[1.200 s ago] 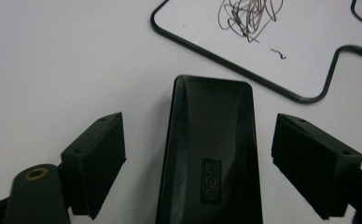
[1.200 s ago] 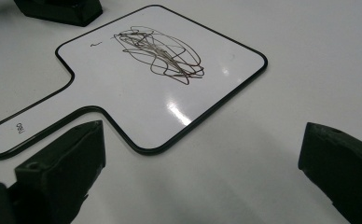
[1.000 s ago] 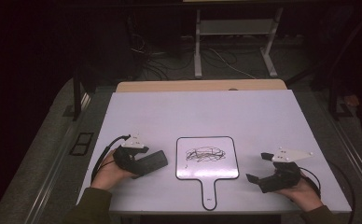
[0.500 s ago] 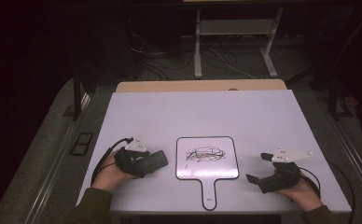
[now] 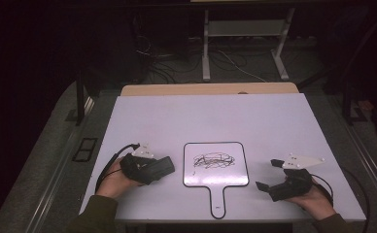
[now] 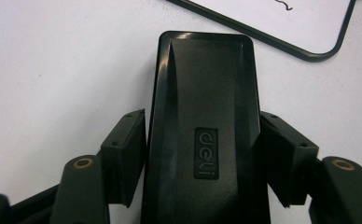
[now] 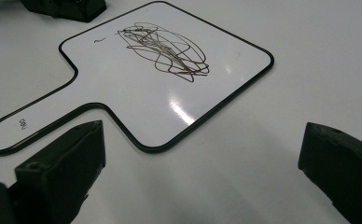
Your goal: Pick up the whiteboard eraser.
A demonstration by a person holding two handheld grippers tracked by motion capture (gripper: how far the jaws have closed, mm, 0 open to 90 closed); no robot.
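Left gripper [image 5: 164, 166]: we find it, clamped on the black eraser [image 6: 206, 135], shifted slightly toward the whiteboard [image 5: 215, 165]; the eraser's tip now lies just beside the board's edge.

My left gripper [image 6: 202, 154] is matt black plastic, with small brass-coloured rivets at its joints, and the eraser [image 6: 202, 116] pressed between its jaws is smooth black plastic with a dull sheen and a raised logo. The whiteboard [image 7: 170, 79] is glossy white, throwing back a bright glare, edged in a thin black rim. The surface [image 5: 201, 116] under it looks smooth, matt pale white. My right gripper [image 7: 202, 163] has the same matt black plastic.
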